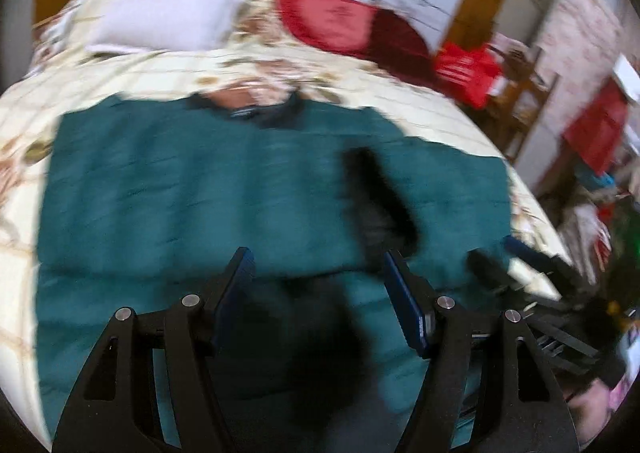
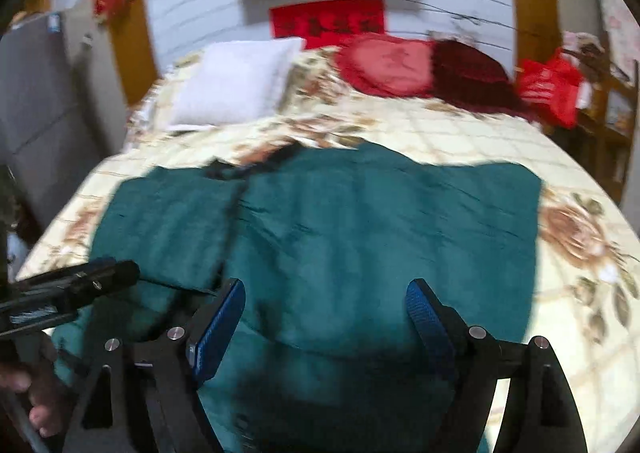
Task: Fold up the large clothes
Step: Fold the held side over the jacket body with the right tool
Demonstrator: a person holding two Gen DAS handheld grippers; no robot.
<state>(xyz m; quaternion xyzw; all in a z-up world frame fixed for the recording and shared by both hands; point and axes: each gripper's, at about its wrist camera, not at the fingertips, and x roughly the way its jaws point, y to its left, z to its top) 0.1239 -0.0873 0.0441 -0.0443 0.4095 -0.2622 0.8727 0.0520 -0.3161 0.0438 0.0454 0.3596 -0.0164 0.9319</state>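
Teal garment [image 2: 360, 221] flat on floral bedspread [image 2: 480, 133], both tongs agape

Both wrist cameras look down their own open fingers from close above the bed's near edge, facing the far wall, sharing the teal garment [image 1: 240, 189] and white pillow [image 2: 236, 85].

Soft, matt teal cloth garment [image 2: 360, 237]; quilted floral bedspread [image 2: 500, 133]; ribbed blue pads [image 2: 426, 313] on matt black gripper.
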